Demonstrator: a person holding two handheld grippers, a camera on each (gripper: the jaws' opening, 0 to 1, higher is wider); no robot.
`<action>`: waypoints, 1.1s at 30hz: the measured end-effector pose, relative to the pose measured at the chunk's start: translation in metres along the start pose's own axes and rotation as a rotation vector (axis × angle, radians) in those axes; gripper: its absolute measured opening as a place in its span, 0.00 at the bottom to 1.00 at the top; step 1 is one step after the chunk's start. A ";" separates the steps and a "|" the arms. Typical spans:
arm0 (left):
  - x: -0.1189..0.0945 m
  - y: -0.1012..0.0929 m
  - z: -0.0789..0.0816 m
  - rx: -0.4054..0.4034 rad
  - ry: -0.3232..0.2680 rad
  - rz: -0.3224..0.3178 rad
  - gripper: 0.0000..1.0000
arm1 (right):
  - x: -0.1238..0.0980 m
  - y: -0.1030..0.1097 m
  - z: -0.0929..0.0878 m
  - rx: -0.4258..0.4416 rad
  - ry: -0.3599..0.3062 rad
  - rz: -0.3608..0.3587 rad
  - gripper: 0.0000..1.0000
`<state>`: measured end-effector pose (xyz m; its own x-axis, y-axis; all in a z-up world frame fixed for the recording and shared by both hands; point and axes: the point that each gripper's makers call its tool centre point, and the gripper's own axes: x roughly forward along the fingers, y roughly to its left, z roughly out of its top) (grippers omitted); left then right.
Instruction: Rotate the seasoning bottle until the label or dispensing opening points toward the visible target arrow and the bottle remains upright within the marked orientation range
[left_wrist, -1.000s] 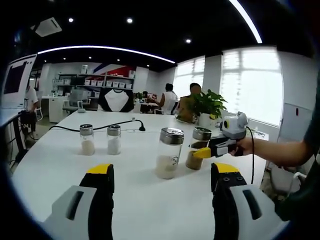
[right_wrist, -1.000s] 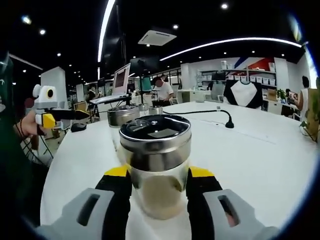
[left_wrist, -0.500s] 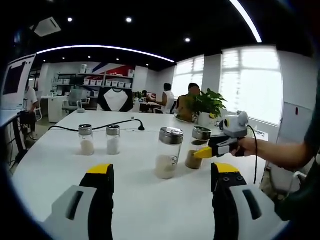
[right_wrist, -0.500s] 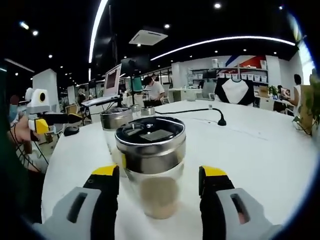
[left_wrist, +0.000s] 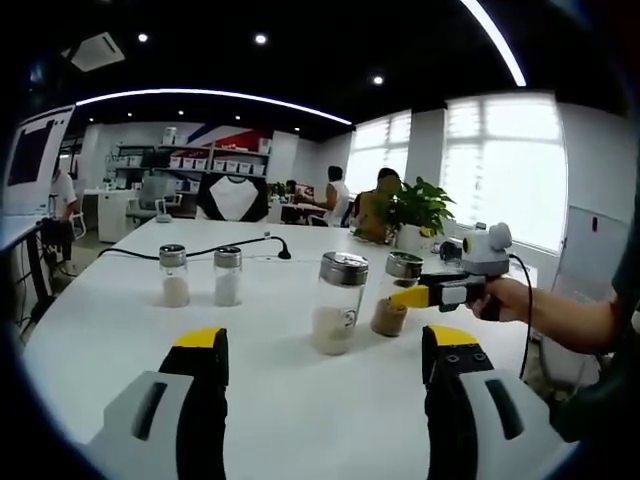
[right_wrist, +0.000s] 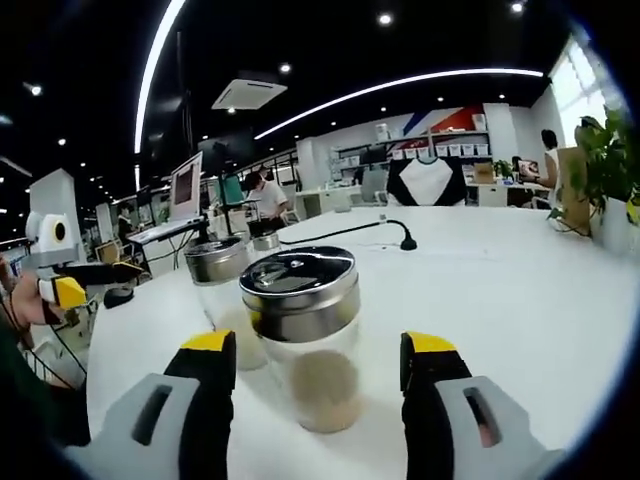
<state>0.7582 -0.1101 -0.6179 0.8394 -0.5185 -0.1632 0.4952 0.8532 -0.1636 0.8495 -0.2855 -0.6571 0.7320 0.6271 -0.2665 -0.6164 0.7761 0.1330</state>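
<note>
White table (left_wrist: 300, 400) with four metal-lidded glass bottles. In the left gripper view, two small bottles with white fill stand side by side at left, first (left_wrist: 174, 277) and second (left_wrist: 228, 276), well apart from a taller bottle (left_wrist: 338, 303) with pale fill near centre. Just right of it is the brown-fill bottle (left_wrist: 396, 293), upright on the table. Black cable (left_wrist: 215, 252) runs across the table behind them. Potted plant (left_wrist: 415, 215) at the far right edge, people seated behind it.

Left gripper (left_wrist: 325, 350): jaws apart, nothing between them, low in front of the bottles, not touching any.

Right gripper (left_wrist: 410, 297) comes in from the right in that view, held by a hand (left_wrist: 510, 300), yellow tip right at the brown-fill bottle; contact cannot be told there. In the right gripper view, right gripper (right_wrist: 318, 350) has jaws apart on either side of the brown-fill bottle (right_wrist: 305, 345), with gaps on both sides, not clamping. Taller bottle (right_wrist: 222, 305) sits just behind-left of it. Left gripper (right_wrist: 60, 285) shows at the far left edge.
</note>
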 end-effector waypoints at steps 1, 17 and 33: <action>0.000 0.000 0.000 0.000 0.001 0.000 0.84 | 0.000 0.000 0.000 0.005 -0.003 -0.010 0.67; 0.001 0.001 -0.003 -0.009 0.001 0.004 0.84 | 0.004 -0.006 -0.001 0.013 -0.056 -0.285 0.63; 0.002 0.000 0.000 -0.017 -0.013 -0.016 0.83 | 0.015 -0.009 -0.001 0.042 -0.029 -0.396 0.54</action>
<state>0.7602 -0.1115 -0.6185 0.8345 -0.5308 -0.1480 0.5043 0.8439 -0.1828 0.8655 -0.2831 -0.6633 0.9189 0.2796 -0.2785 -0.2725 0.9600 0.0645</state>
